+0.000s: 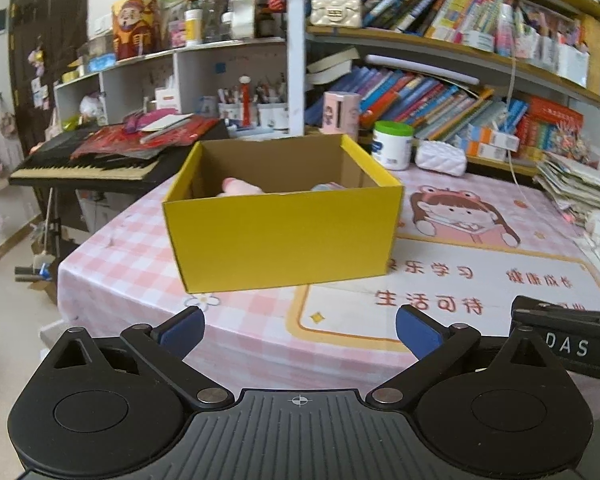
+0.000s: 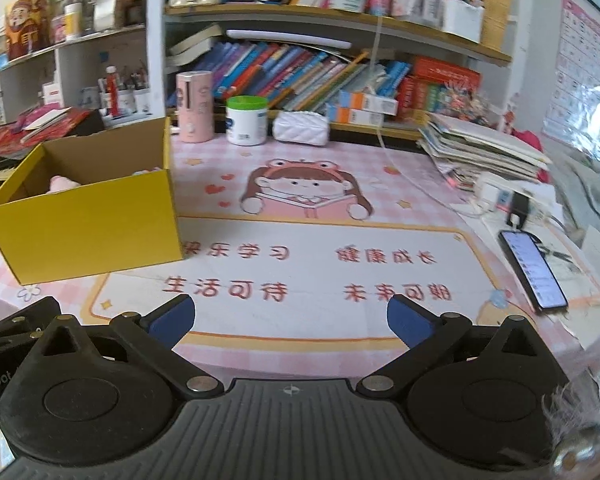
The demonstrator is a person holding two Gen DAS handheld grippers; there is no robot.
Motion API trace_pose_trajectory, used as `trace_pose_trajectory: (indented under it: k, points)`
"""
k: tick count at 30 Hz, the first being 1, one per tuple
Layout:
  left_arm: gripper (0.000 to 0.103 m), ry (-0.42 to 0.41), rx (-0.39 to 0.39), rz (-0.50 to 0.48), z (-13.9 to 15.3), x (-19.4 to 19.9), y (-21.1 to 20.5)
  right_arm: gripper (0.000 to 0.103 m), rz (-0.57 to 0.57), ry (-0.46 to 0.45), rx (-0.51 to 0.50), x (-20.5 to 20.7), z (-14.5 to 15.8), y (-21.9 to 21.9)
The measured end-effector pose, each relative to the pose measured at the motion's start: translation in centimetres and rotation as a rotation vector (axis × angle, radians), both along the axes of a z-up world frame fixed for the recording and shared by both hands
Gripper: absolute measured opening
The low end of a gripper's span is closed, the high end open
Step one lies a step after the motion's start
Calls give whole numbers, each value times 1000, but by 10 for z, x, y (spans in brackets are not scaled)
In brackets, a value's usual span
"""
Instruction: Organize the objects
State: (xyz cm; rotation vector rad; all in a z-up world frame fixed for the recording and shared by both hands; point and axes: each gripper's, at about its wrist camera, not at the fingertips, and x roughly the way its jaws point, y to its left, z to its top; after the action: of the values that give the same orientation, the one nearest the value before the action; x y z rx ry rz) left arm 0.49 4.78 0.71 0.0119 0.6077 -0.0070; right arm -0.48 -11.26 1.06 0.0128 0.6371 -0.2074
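Both the left gripper (image 1: pixel 298 330) and the right gripper (image 2: pixel 290 320) stand spread wide and empty, short of the yellow box (image 1: pixel 280 236). A pink toy (image 1: pixel 238 188) already lies inside the box. The sorting looks nearly done; the next move needs another loose item, though none shows beside the box.

Crowded bookshelves (image 2: pixel 340 20), white cubby shelving (image 1: pixel 172 72), dark door (image 1: pixel 48 40), keyboard piano (image 1: pixel 88 164), pink checked table (image 2: pixel 380 168)
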Motion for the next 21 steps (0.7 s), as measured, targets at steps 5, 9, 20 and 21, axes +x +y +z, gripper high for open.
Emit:
trace_pose_trajectory:
  k: [5, 9, 20, 21]
  points:
    - [103, -5, 22, -24, -1, -1, -14, 103, -34, 8, 6, -6, -2, -14]
    - [103, 7, 30, -15, -1, 0, -22, 103, -42, 16, 17, -9, -3, -23]
    - [103, 36, 59, 15, -2, 4, -33, 103, -42, 24, 23, -8, -3, -32]
    - [103, 40, 62, 21, -3, 5, -34, 103, -39, 26, 21, -8, -4, -32]
